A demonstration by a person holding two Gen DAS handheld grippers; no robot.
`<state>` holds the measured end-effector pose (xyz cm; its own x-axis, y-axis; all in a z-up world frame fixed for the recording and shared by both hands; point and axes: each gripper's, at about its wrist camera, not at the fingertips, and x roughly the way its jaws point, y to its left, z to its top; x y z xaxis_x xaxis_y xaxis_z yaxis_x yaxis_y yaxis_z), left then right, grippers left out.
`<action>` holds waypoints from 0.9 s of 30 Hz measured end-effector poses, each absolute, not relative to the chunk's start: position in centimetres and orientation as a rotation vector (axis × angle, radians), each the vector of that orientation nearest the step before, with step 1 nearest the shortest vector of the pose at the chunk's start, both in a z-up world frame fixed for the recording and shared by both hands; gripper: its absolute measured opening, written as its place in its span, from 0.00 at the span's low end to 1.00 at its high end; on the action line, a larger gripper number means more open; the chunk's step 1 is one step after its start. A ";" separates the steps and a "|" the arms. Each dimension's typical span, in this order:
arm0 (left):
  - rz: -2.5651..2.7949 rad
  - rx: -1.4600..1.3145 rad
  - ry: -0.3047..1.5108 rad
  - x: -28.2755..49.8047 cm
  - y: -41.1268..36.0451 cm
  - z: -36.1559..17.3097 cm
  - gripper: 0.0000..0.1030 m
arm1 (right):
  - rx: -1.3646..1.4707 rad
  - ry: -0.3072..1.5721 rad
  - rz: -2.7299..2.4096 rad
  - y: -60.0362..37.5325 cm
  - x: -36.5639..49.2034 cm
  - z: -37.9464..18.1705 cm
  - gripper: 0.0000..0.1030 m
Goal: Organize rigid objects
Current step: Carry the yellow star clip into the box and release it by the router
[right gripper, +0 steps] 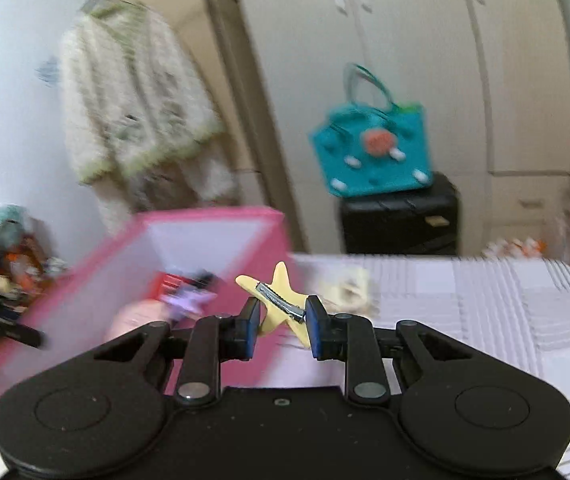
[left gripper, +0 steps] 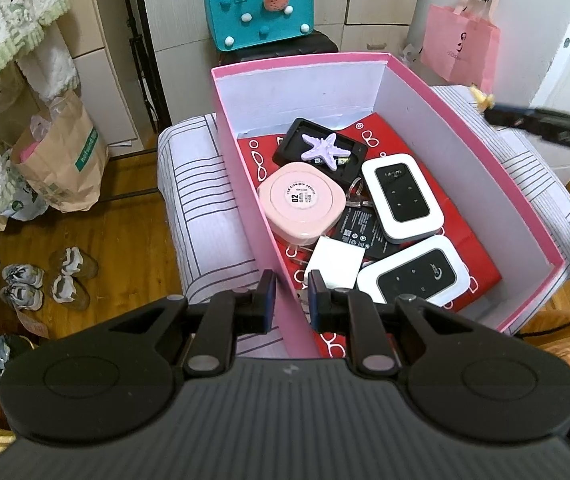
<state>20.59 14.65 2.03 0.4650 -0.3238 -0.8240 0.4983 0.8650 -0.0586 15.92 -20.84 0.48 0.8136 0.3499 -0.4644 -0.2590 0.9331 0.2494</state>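
Note:
A pink box (left gripper: 241, 168) with white inner walls stands on a striped cushion (left gripper: 201, 208). Inside lie a purple starfish clip (left gripper: 322, 149), a pink round case (left gripper: 303, 204), two white pocket routers (left gripper: 403, 198), a white charger (left gripper: 335, 266) and a black battery. My left gripper (left gripper: 291, 300) straddles the box's near-left wall, its jaws narrowly apart around the wall. My right gripper (right gripper: 283, 320) is shut on a yellow starfish hair clip (right gripper: 281, 300) and holds it beside the pink box (right gripper: 205, 220). The right gripper also shows in the left wrist view (left gripper: 497, 114), past the box's far right corner.
A teal felt bag (left gripper: 261, 6) sits on a black case behind the box. A pink paper bag (left gripper: 461, 46) hangs at the right. Paper bags (left gripper: 61, 160) and shoes (left gripper: 45, 280) lie on the wooden floor at the left. A small pale item (right gripper: 347, 286) lies on the cushion.

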 end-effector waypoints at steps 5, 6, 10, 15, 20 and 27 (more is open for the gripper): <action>-0.499 0.205 0.951 20.5 14.5 1.9 0.14 | 0.263 0.611 0.553 -17.4 16.0 2.8 0.28; -0.496 0.204 0.946 20.4 14.5 1.9 0.14 | 0.290 0.676 0.604 -16.4 16.7 2.6 0.28; -0.492 0.187 0.947 20.4 14.7 1.8 0.14 | 0.260 0.823 0.709 -12.3 18.4 1.2 0.28; -0.491 0.175 0.951 20.5 14.7 1.8 0.14 | -0.031 0.804 0.647 -7.8 18.5 0.8 0.30; -0.497 0.169 0.954 20.6 14.9 1.8 0.14 | -0.033 0.754 0.641 -8.2 18.6 1.4 0.40; -0.503 0.161 0.955 20.6 15.0 1.8 0.14 | 0.084 0.627 0.515 -14.0 17.6 3.9 0.44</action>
